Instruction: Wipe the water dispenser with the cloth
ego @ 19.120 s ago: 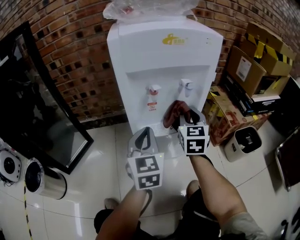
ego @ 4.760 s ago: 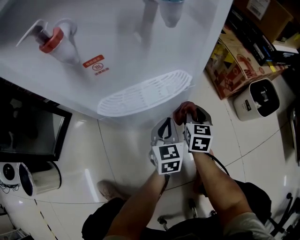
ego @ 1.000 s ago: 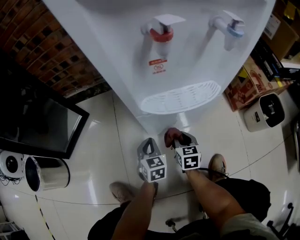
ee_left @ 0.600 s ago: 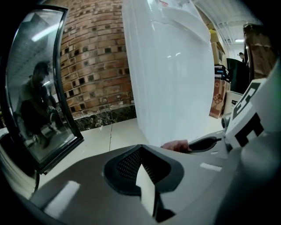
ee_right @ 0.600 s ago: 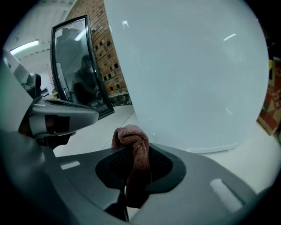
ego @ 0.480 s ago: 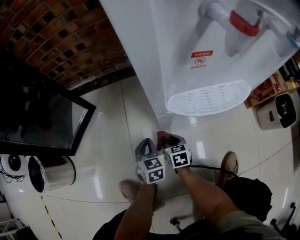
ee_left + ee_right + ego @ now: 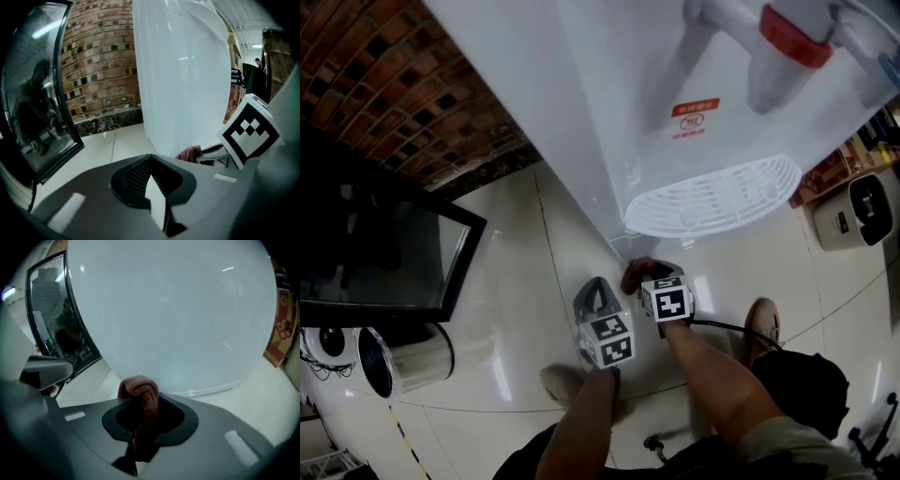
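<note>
Jaws of right tool [image 7: 143, 416] part-closed and clamped on the brown cloth [image 7: 139, 391], with a folded wad poking out past the tips. Points steeply down at the foot of the white water dispenser [image 7: 609, 122], whose smooth panel fills the right gripper view straight ahead of the wad and above it. Sits low in the head view, below the drip tray [image 7: 712, 199] and close to the cabinet's near bottom corner. Cannot tell whether the wad presses the panel or stops just short of it.

Left tool [image 7: 594, 289] just beside it on the left, over the pale floor [image 7: 511, 272], with only a narrow gap between its jaws and nothing in them. Faces the same corner of the cabinet.

Nearer of the two, by a little, and the only one carrying anything: the right. Long axis of the cabinet upright, so nearly all of the front panel lies above and ahead of the wad, none below. Likely calls for a stroke upward or across the front, wad leading and kept pushed against the surface.
</note>
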Demonstrator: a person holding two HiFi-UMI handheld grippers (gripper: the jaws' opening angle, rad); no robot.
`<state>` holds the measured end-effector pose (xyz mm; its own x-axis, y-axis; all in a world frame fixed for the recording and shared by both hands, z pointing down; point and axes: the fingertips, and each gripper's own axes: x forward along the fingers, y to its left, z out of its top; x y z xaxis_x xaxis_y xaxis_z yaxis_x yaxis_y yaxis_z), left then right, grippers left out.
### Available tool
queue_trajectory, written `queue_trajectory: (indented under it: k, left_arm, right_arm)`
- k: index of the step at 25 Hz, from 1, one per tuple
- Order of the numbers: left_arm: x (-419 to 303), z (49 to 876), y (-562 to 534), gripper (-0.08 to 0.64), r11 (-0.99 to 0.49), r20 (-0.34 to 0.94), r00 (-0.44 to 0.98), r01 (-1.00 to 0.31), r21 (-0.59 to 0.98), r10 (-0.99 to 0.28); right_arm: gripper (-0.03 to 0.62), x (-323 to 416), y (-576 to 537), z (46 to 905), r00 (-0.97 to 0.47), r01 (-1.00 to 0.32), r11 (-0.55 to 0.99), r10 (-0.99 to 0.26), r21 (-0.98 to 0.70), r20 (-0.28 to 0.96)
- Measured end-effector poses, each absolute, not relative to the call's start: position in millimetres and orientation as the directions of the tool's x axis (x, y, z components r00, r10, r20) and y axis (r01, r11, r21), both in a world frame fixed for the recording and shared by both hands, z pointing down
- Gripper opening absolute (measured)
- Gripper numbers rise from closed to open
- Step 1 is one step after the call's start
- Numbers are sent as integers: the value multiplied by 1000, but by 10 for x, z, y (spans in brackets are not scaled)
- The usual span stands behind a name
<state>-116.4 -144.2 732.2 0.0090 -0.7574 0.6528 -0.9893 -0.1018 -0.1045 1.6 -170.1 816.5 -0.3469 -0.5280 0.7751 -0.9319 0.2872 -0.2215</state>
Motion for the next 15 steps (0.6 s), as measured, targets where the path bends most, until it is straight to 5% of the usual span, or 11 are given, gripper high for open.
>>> queue_trajectory:
  k: [15]
  left_arm:
    - [526,7330,-1634,0,-297,640,203,-954,-41,-741]
  right_arm:
    - [86,1836,-2009,8153,-172,-984,66,-572,-165,802]
